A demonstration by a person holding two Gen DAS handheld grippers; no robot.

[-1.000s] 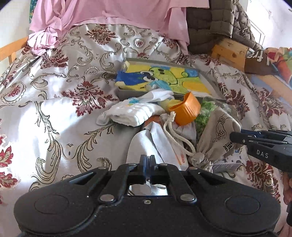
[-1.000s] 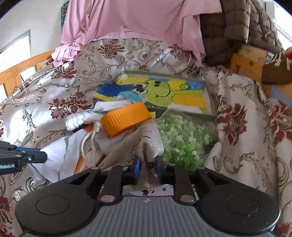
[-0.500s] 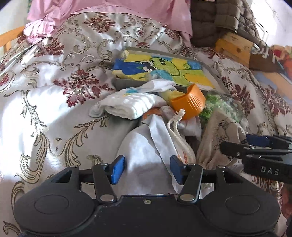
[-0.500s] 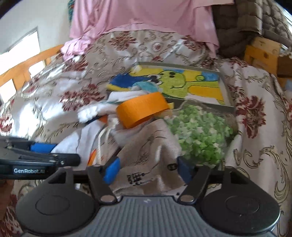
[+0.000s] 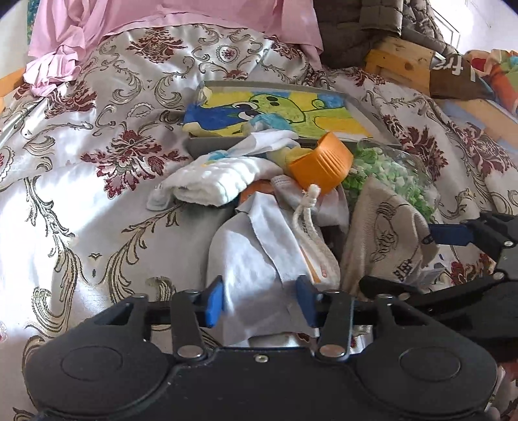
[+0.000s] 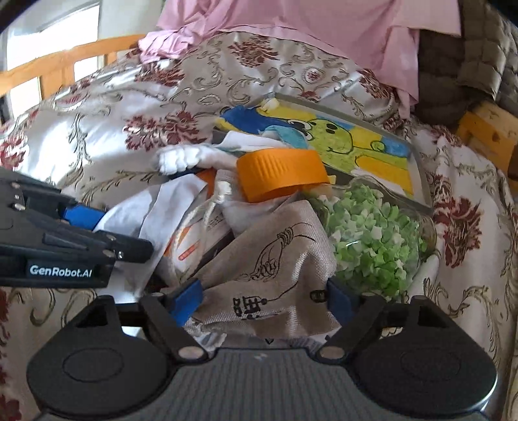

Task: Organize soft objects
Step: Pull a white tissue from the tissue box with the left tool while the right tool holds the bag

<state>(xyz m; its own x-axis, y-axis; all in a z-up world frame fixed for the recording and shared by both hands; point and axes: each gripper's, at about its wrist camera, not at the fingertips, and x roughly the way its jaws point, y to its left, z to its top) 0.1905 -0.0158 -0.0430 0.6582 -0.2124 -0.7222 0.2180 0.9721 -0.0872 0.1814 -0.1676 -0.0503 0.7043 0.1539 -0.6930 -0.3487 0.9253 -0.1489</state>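
Note:
A pile of soft things lies on the bed. My left gripper is open, its blue pads either side of a pale grey cloth. My right gripper is open over a beige printed linen pouch, which also shows in the left wrist view. A white drawstring bag with a knotted cord lies between them. A white folded towel lies at the pile's left. A jar of green pieces with an orange lid lies on its side.
A grey tray holding a yellow, green and blue cartoon cloth sits behind the pile. Pink fabric and a dark quilted jacket hang at the back. A wooden bed frame runs on the left.
Both grippers have opened: the left let go of the grey cloth, the right let go of the linen pouch. Both cloths now lie loose on the pile.

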